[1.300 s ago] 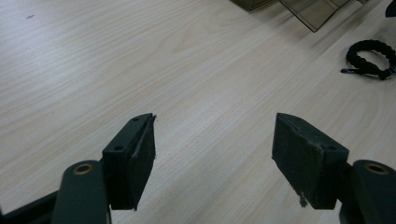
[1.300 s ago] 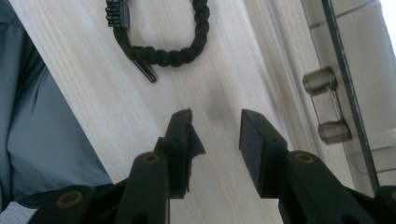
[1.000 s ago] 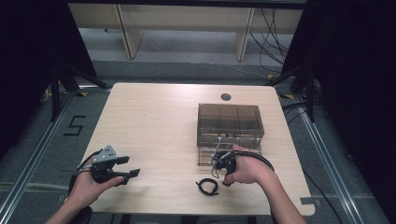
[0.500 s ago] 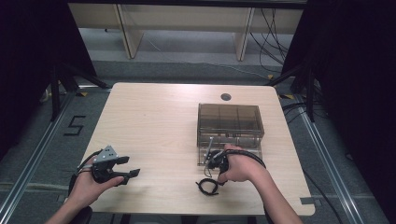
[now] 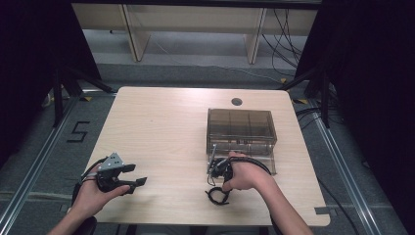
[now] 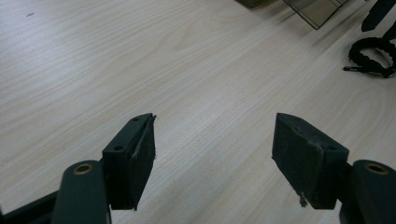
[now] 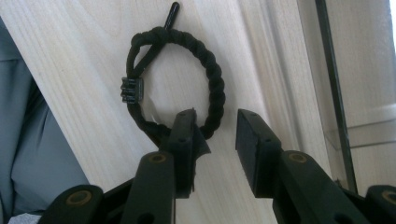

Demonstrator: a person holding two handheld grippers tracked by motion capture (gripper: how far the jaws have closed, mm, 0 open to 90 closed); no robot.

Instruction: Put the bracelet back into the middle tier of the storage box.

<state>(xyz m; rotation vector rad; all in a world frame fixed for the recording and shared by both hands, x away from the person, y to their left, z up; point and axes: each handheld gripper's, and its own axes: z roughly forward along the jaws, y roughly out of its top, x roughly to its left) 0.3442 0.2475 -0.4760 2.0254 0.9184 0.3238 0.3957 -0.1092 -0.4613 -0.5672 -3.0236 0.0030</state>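
One tabletop (image 5: 161,127) of pale wood, with one round hole (image 5: 237,102) near its far edge. One smoky see-through box (image 5: 241,129) with inner dividers (number of compartments hard to tell). One coiled black cord (image 7: 187,79), looped into a ring, with one small black clip (image 7: 130,90) and one stiff tip (image 7: 172,11) sticking out. Two sets of tongs: one left (image 5: 138,175), one right (image 7: 215,128), each with two black jaws. Two hands: one left hand (image 5: 93,196), one right hand (image 5: 249,176). Two wooden legs (image 5: 134,36) of some furniture behind the tabletop. One marking shaped like a five (image 5: 78,132) on the floor.
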